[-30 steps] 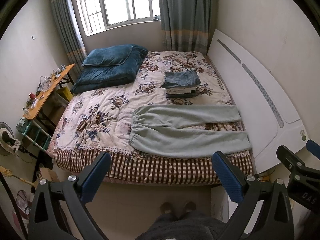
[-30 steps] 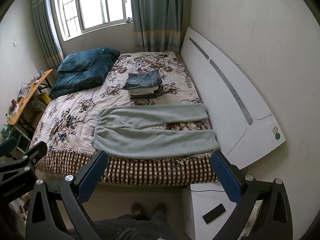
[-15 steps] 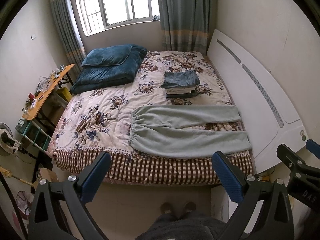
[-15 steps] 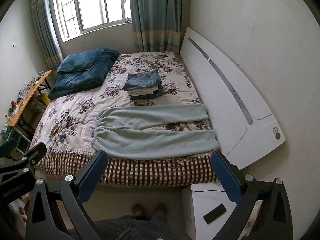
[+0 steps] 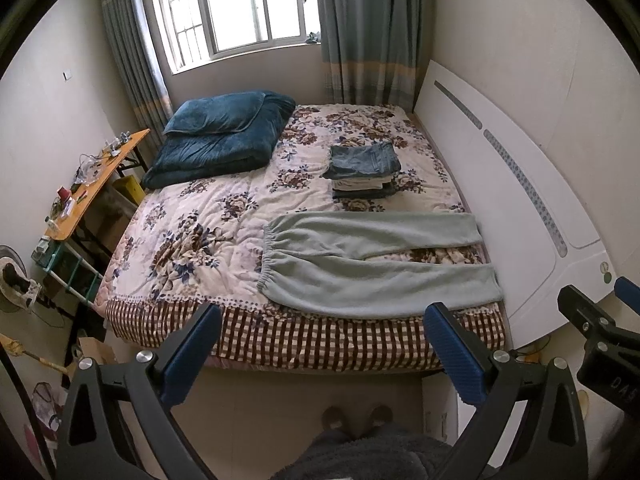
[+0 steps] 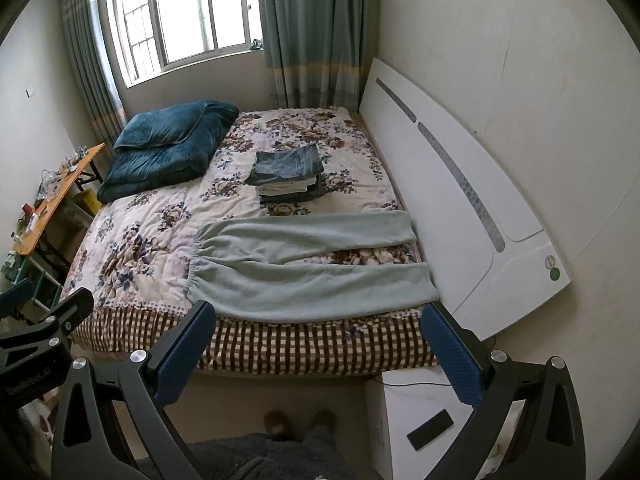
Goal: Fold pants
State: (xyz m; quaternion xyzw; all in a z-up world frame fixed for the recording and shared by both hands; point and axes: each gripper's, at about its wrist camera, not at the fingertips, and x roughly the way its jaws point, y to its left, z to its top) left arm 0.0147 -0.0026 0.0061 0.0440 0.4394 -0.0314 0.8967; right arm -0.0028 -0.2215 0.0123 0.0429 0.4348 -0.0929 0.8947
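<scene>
Both cameras sit high and well back from the bed (image 5: 188, 240), looking forward and down along each tool's two fingers at the near side of the bed. The left view looks out past the left tool (image 5: 320, 354) with the bed centred ahead and the right tool (image 5: 600, 336) intruding at its right edge. The right view looks past the right tool (image 6: 316, 350) from a spot further right — the left tool (image 6: 40, 320) shows at its left edge. Both views share the whole bed, the pants (image 5: 372, 268) just ahead of the fingers, the window (image 6: 188, 12) beyond and the person's feet (image 6: 300, 420) below.
</scene>
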